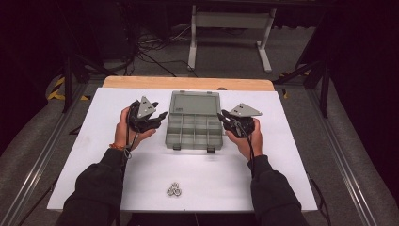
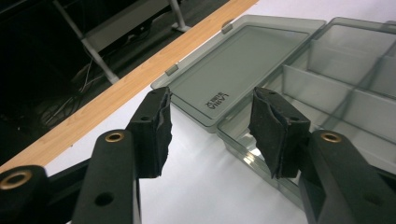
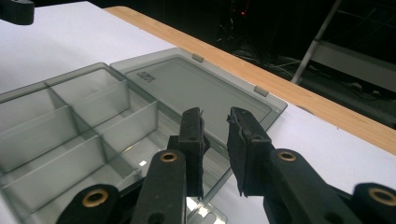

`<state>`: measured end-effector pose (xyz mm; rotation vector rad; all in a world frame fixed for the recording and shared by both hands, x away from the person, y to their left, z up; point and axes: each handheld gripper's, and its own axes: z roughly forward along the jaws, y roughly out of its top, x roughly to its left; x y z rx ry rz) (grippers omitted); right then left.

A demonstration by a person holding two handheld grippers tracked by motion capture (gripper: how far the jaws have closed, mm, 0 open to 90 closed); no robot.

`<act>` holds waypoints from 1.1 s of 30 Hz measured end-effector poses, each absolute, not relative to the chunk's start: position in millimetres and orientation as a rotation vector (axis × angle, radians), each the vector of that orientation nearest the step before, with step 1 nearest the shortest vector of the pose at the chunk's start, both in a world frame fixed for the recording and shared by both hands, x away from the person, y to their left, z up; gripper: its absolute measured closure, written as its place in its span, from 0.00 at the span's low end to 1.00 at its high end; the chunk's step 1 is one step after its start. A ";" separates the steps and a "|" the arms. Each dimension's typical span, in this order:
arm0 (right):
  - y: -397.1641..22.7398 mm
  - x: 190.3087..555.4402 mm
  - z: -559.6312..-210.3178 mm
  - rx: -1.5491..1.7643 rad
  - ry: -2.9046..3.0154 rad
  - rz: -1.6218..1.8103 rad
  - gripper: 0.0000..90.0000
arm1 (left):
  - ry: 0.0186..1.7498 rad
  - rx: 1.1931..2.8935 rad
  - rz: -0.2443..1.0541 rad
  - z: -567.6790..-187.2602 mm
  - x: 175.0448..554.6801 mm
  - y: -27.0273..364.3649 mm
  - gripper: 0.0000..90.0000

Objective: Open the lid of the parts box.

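A grey see-through compartment box [image 1: 167, 137] lies open in the middle of the white board, its lid [image 1: 195, 102] folded flat on the far side. All the compartments I can see are bare. My left gripper [image 1: 160, 117] hovers just left of the box, its jaws open with nothing between them [image 2: 210, 100]; past them lie the lid [image 2: 233, 70] and the box wall [image 2: 317, 79]. My right gripper [image 1: 222, 117] hangs at the box's right edge. Its jaws [image 3: 215, 114] stand a narrow gap apart over the box's corner, holding nothing.
A small cluster of metal nuts [image 1: 174, 189] rests near the front edge of the white board [image 1: 117, 169]. A wooden table edge [image 1: 188, 83] runs behind the board. Beyond it are dark floor, cables and a white table frame [image 1: 230, 33].
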<state>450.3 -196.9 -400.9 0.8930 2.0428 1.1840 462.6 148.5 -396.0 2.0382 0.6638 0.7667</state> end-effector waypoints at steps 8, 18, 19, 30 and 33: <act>-199.2 432.2 -399.3 0.831 2.054 1.206 0.79 | 0.627 2.043 0.760 -395.1 444.7 153.2 0.42; -213.5 415.3 -397.3 0.812 2.052 1.218 0.72 | 0.563 2.036 0.738 -395.8 426.5 163.2 0.29; -216.1 413.8 -397.3 0.814 2.051 1.217 0.72 | 0.562 2.029 0.742 -396.1 425.2 164.2 0.28; -222.9 395.9 -397.6 0.766 2.066 1.223 0.64 | 0.542 2.023 0.736 -399.1 405.8 174.6 0.22; -222.6 391.9 -398.7 0.752 2.072 1.220 0.63 | 0.537 2.021 0.724 -400.6 401.5 175.7 0.22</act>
